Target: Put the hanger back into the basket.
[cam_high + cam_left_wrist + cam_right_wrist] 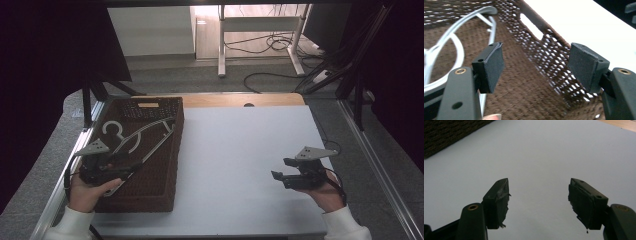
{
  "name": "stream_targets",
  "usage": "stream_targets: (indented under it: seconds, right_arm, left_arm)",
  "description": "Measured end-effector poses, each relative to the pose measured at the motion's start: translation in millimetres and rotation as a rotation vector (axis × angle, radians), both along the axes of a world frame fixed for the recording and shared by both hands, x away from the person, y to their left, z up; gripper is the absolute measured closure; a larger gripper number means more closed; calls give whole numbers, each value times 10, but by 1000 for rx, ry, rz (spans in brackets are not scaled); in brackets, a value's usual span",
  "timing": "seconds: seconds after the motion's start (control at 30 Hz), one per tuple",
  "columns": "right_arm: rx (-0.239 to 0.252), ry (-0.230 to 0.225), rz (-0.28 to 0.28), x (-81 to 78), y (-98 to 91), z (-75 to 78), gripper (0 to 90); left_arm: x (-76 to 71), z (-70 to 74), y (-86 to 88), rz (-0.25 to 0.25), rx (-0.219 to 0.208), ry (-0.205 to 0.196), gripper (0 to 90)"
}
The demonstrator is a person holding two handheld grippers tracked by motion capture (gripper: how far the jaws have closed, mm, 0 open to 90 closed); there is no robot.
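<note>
Hovering over the near end of a brown woven basket [167, 165], the left claw [131, 170] stands wide with nothing between its pads. In the left gripper view its two black pads [492, 66] are spread well apart above the basket's woven floor, and the basket's side wall [541, 50] with its slot handle runs up between them toward the white bench [584, 27] beyond. A fingertip shows at the bottom edge of that view.

A white clothes hanger [137, 137] lies inside the basket, its hook [111, 129] toward the far left corner and its arms reaching across toward the right wall. In the left gripper view the hanger [456, 45] lies to the left of the left pad, apart from it; the claw does not touch it.

The basket sits on the left part of the bench [240, 150], its right wall along the white surface.

The right claw [281, 169] is held above the bare right side of the bench, well apart from the basket, pointing left. Its pads [499, 202] are also spread wide with nothing between them, and their covering looks frayed at the edges. A dark corner of the basket [446, 135] shows at the upper left of the right gripper view.
</note>
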State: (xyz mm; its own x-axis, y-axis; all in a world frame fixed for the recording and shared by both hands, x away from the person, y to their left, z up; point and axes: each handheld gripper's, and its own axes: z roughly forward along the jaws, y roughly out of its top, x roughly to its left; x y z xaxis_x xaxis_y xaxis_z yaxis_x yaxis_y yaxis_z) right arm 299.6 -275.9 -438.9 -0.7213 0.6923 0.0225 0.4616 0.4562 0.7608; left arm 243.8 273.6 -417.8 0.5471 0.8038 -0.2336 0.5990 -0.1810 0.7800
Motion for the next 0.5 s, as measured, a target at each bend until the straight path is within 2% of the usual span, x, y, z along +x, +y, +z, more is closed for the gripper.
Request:
stream_targets:
  seconds: [0.13,0.33,0.5]
  right_arm:
    - [5,3,3,-1,-7,-16,330]
    - [17,11,-3,-3,1,-50,326]
    - [21,7,2,-18,25,-79,324]
  left_arm:
    - [-50,-5,-181,-29,-11,-8,282]
    - [-116,-42,-514,-99,22,-11,274]
    - [-123,-71,-621,-126,23,-6,273]
